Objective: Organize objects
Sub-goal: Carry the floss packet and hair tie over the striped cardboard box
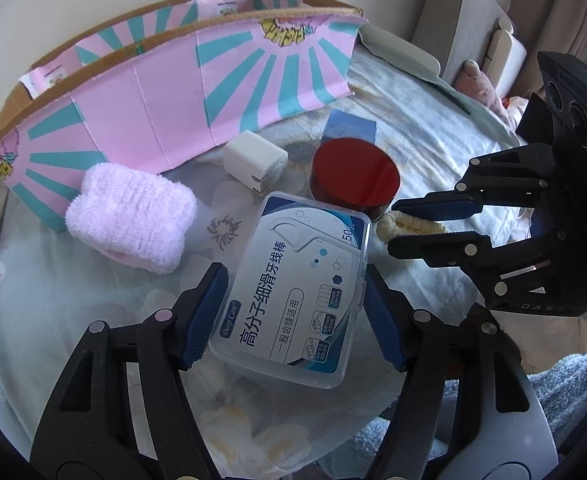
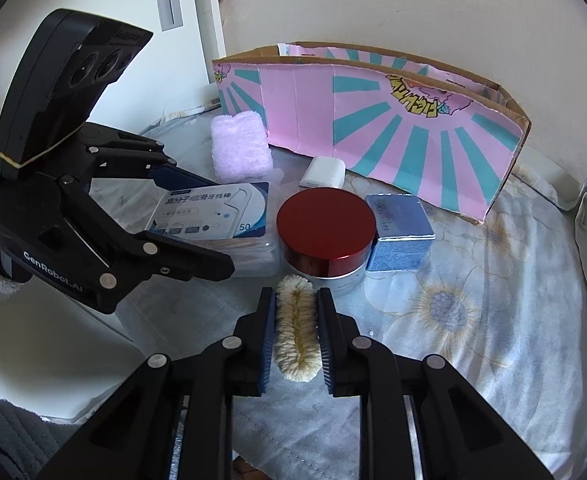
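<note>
Two grippers at work over a flowered cloth (image 1: 413, 120), seen first from the left wrist: left gripper (image 1: 293, 312) spread wide astride the floss pick box (image 1: 293, 280), pads just beside its long sides, contact impossible to confirm. Far behind, pink cardboard box (image 1: 173, 100), likely the destination, open at the top. Pink towel roll (image 1: 129, 220) far left, white charger (image 1: 255, 162) and red-lidded jar (image 1: 355, 176) clustered beyond.

Seen next from the right wrist: right gripper (image 2: 295, 332) closed nearly shut around the cream scrunchie (image 2: 295, 332), pads pressing both flanks, apparently ready for lifting. Blue carton (image 2: 399, 232) touching the jar's right side.
</note>
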### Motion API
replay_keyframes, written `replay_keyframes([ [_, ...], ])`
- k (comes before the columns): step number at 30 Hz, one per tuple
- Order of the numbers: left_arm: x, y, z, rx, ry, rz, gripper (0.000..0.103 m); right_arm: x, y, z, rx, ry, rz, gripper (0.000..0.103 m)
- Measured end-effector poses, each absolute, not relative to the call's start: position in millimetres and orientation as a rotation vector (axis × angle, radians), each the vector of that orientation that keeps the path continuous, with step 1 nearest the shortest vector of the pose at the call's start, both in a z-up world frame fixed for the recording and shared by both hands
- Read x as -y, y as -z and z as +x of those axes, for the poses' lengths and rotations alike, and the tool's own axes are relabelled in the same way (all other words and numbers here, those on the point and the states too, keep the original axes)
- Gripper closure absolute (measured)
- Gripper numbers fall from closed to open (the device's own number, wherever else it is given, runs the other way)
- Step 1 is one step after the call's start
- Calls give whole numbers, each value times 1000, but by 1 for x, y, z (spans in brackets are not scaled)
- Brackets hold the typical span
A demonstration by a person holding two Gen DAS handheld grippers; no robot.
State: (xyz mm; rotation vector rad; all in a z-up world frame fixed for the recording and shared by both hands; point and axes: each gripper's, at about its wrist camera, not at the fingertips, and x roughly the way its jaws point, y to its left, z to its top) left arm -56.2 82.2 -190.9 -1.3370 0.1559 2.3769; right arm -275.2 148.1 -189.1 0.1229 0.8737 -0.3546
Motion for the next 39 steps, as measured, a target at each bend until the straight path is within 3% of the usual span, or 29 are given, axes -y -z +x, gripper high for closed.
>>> replay_keyframes([
  [11, -72, 142, -48, -4, -2489, -1295, 39, -144, 140, -293, -827, 418, 170, 84],
  [18, -57, 79, -40, 165, -2659, -1231, 39, -137, 68, -302, -743, 565, 250, 84],
  [26, -44, 11, -38, 209, -2944, -1184, 39, -132, -4, -293, -678, 725, 312, 84],
  [39, -22, -28, -39, 295, -3095, -1107, 39, -127, -33, -280, -646, 794, 286, 84],
])
